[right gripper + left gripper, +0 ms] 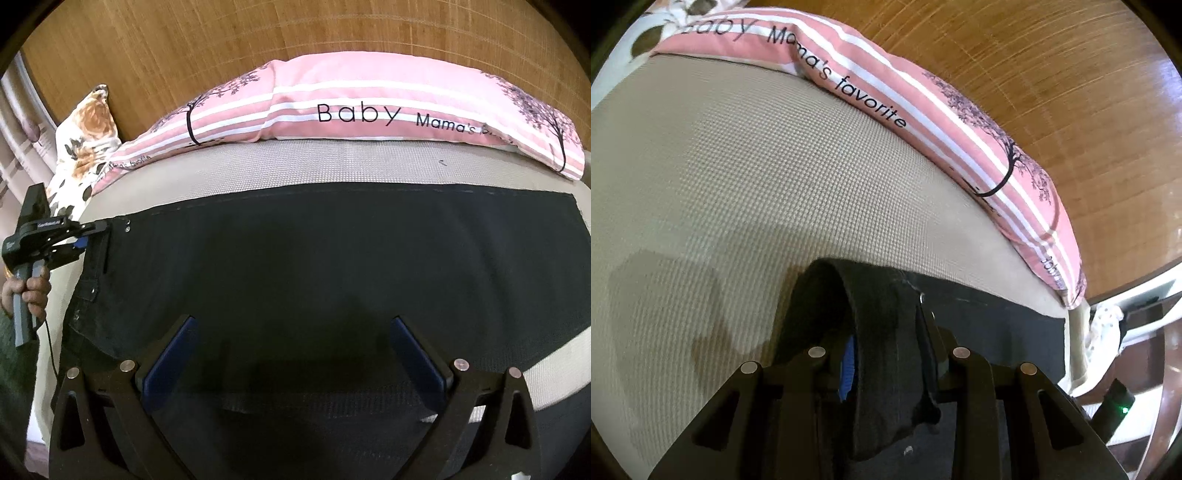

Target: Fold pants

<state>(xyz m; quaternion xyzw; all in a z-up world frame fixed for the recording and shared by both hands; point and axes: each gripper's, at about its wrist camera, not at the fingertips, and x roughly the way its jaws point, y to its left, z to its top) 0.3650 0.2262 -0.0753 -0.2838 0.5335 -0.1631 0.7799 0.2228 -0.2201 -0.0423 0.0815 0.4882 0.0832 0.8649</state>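
Dark black pants [314, 266] lie spread flat across the beige textured bed [332, 166], waistband at the left. My left gripper [882, 354] is shut on the waistband of the pants [879, 325], which bunches up between its fingers. It also shows in the right wrist view [86, 236], held by a hand at the pants' top left corner. My right gripper [293, 325] is open, its blue pads [173, 354] wide apart above the near edge of the pants, holding nothing.
A long pink striped pillow [351, 107] printed "Baby Mama's favorite" lies along the far edge of the bed against a wooden headboard [184, 44]. A floral pillow [85, 140] stands at the far left. Furniture and a cable sit beyond the bed's end [1123, 332].
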